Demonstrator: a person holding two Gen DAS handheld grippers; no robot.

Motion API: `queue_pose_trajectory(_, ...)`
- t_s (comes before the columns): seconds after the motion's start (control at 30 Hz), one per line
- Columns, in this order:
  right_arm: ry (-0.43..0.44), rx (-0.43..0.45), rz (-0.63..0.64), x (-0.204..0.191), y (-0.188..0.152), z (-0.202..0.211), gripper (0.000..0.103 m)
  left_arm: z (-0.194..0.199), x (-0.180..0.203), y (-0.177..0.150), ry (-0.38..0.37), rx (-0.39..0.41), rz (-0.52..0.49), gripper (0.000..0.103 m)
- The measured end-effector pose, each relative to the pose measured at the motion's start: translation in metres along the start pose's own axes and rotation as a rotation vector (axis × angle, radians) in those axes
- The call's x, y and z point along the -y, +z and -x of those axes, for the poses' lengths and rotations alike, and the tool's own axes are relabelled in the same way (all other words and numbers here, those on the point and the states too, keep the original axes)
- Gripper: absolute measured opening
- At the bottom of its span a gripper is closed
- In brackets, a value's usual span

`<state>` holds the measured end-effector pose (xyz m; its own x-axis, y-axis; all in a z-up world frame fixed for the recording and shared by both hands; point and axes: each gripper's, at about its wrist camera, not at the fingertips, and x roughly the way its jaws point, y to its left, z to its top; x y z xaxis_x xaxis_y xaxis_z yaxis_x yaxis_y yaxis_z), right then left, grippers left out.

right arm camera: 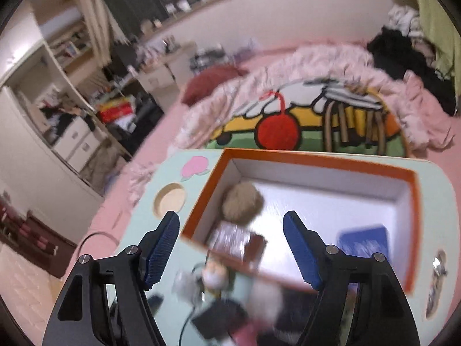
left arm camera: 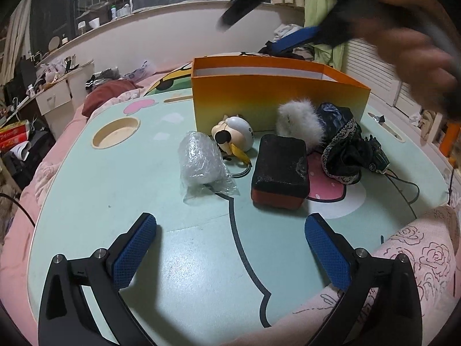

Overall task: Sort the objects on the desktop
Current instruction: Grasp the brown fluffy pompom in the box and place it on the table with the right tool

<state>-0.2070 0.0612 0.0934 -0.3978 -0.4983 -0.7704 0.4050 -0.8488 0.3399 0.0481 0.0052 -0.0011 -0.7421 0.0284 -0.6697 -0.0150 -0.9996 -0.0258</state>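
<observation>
The orange box (left arm camera: 276, 101) stood on the pale green table (left arm camera: 115, 190), and everything else sat near it. Just in front of the box lay a white round toy (left arm camera: 234, 134), a white fluffy ball (left arm camera: 299, 124) and a dark cloth with lace trim (left arm camera: 343, 147). A little further out from the box were a crinkly plastic bag (left arm camera: 201, 164) and a black and red block (left arm camera: 278, 171), side by side but not touching.

The left gripper (left arm camera: 230, 248) hung over the bare table on the near side of the box, its blue fingers (left arm camera: 135, 250) spread wide with nothing between them.

The right gripper (right arm camera: 230, 248) was up above the box (that picture was blurry). Its fingers were apart and held nothing. Inside the box, close to its left wall, was a brown fuzzy ball (right arm camera: 242, 203), and a blue thing (right arm camera: 363, 242) lay toward the box's right side.
</observation>
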Motion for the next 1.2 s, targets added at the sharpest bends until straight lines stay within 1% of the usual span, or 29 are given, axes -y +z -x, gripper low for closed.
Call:
queue_pose_trajectory(0.03, -0.013, -0.027, -0.018, 0.004, 0.001, -0.012, 0.068, 0.000, 0.000, 0.000, -0.001, 0.001, -0.001, 0.103)
queue_pose_trajectory(0.07, -0.022, -0.065, -0.040, 0.007, 0.004, -0.026, 0.060, 0.000, -0.001, 0.000, -0.002, 0.002, -0.001, 0.102)
queue_pose_trajectory(0.1, -0.026, -0.107, -0.063, 0.010, 0.008, -0.044, 0.055, 0.000, -0.001, 0.000, -0.003, 0.003, -0.001, 0.103)
queue_pose_trajectory(0.13, -0.040, -0.144, -0.079, 0.013, 0.009, -0.061, 0.046, 0.000, -0.001, 0.000, -0.004, 0.004, -0.001, 0.103)
queue_pose_trajectory(0.17, -0.051, -0.163, -0.090, 0.016, 0.010, -0.070, 0.041, 0.001, -0.001, 0.000, -0.004, 0.004, -0.001, 0.103)
queue_pose_trajectory(0.2, -0.057, -0.186, -0.102, 0.019, 0.009, -0.083, 0.041, 0.001, -0.001, 0.000, -0.005, 0.005, -0.001, 0.103)
queue_pose_trajectory(0.23, -0.016, -0.179, -0.125, 0.023, 0.008, -0.090, 0.042, 0.000, -0.002, 0.000, -0.006, 0.003, 0.000, 0.103)
queue_pose_trajectory(0.3, -0.049, -0.157, -0.097, 0.022, 0.008, -0.091, 0.033, 0.000, -0.002, 0.000, -0.008, 0.003, 0.001, 0.103)
queue_pose_trajectory(0.33, -0.061, -0.164, -0.089, 0.023, 0.007, -0.092, 0.022, 0.001, -0.002, 0.000, -0.007, 0.004, 0.000, 0.102)
queue_pose_trajectory(0.4, -0.027, -0.149, -0.114, 0.031, 0.005, -0.087, 0.021, 0.001, -0.002, 0.001, -0.007, 0.004, -0.001, 0.103)
queue_pose_trajectory(0.47, 0.009, -0.077, -0.126, 0.039, 0.002, -0.068, 0.021, 0.001, -0.002, 0.000, -0.007, 0.005, 0.000, 0.103)
queue_pose_trajectory(0.57, 0.048, 0.059, -0.126, 0.043, -0.006, -0.019, 0.021, 0.001, -0.002, 0.000, -0.007, 0.004, 0.000, 0.103)
queue_pose_trajectory(0.63, 0.077, 0.145, -0.084, 0.038, -0.028, 0.021, 0.021, 0.001, -0.002, 0.000, -0.007, 0.005, -0.001, 0.102)
queue_pose_trajectory(0.7, 0.070, 0.164, -0.015, 0.028, -0.056, 0.043, 0.021, 0.001, -0.002, 0.001, -0.006, 0.004, 0.000, 0.102)
queue_pose_trajectory(0.77, 0.053, 0.144, 0.029, 0.021, -0.074, 0.043, 0.021, 0.001, -0.001, 0.001, -0.004, 0.004, 0.000, 0.102)
queue_pose_trajectory(0.8, 0.050, 0.116, 0.040, 0.021, -0.088, 0.038, 0.021, 0.001, 0.000, 0.001, -0.003, 0.004, 0.000, 0.102)
queue_pose_trajectory(0.83, 0.049, 0.100, 0.040, 0.021, -0.092, 0.032, 0.022, 0.001, 0.000, 0.001, -0.001, 0.004, 0.001, 0.102)
queue_pose_trajectory(0.9, 0.005, 0.074, 0.050, 0.023, -0.102, 0.023, 0.023, 0.000, 0.000, 0.002, 0.000, 0.004, 0.001, 0.102)
queue_pose_trajectory(0.93, -0.039, 0.078, 0.064, 0.022, -0.105, 0.021, 0.027, 0.000, 0.000, 0.002, 0.000, 0.004, 0.001, 0.102)
queue_pose_trajectory(0.97, -0.085, 0.111, 0.080, 0.022, -0.106, 0.022, 0.030, 0.000, 0.000, 0.002, -0.001, 0.004, 0.002, 0.103)
queue_pose_trajectory(1.0, -0.097, 0.148, 0.088, 0.022, -0.109, 0.028, 0.033, 0.001, 0.000, 0.002, -0.001, 0.004, 0.001, 0.103)
queue_pose_trajectory(1.03, -0.093, 0.195, 0.091, 0.023, -0.113, 0.038, 0.044, 0.001, 0.000, 0.002, -0.001, 0.004, 0.001, 0.102)
queue_pose_trajectory(1.07, -0.083, 0.239, 0.093, 0.024, -0.119, 0.049, 0.058, 0.001, 0.001, 0.002, -0.001, 0.004, 0.001, 0.102)
queue_pose_trajectory(1.1, -0.080, 0.272, 0.100, 0.024, -0.125, 0.057, 0.064, 0.001, 0.002, 0.002, -0.001, 0.004, 0.001, 0.102)
queue_pose_trajectory(1.13, -0.094, 0.305, 0.118, 0.023, -0.136, 0.068, 0.074, 0.001, 0.001, 0.002, 0.000, 0.004, 0.001, 0.102)
queue_pose_trajectory(1.17, -0.115, 0.316, 0.134, 0.022, -0.143, 0.075, 0.079, 0.001, 0.001, 0.001, 0.000, 0.004, 0.001, 0.102)
queue_pose_trajectory(1.2, -0.152, 0.318, 0.154, 0.020, -0.156, 0.079, 0.081, 0.001, 0.001, 0.002, 0.000, 0.004, 0.001, 0.102)
